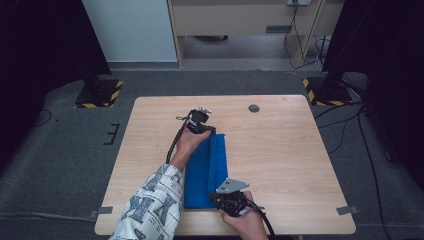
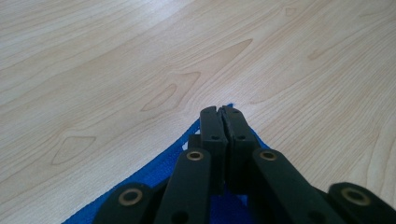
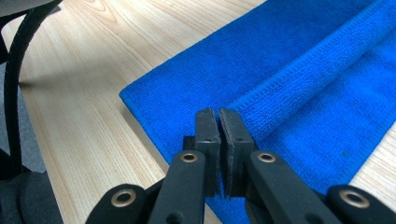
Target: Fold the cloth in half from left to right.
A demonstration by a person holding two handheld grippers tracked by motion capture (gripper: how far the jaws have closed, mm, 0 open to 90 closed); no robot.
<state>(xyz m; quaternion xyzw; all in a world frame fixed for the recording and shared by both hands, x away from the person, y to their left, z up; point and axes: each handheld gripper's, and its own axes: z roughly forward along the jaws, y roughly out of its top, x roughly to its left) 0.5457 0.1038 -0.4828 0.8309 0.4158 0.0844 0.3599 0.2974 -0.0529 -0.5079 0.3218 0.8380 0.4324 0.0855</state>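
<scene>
A blue towel (image 1: 205, 170) lies lengthwise on the wooden table (image 1: 280, 150), with one long strip folded over along its right side. At the towel's far end my left gripper (image 1: 206, 130) is shut; in the left gripper view its jaws (image 2: 219, 109) meet over the towel's corner (image 2: 154, 177), and a blue tip peeks past them. My right gripper (image 1: 214, 196) is at the near end. Its jaws (image 3: 218, 112) are shut where the hemmed edge of the folded layer (image 3: 289, 56) runs into them.
A small round grey cap (image 1: 254, 108) sits in the tabletop at the back. Bare wood lies left and right of the towel. Black stands on yellow-striped bases (image 1: 100, 92) (image 1: 325, 90) flank the table's far corners. A black cable (image 3: 14, 70) hangs beside the right gripper.
</scene>
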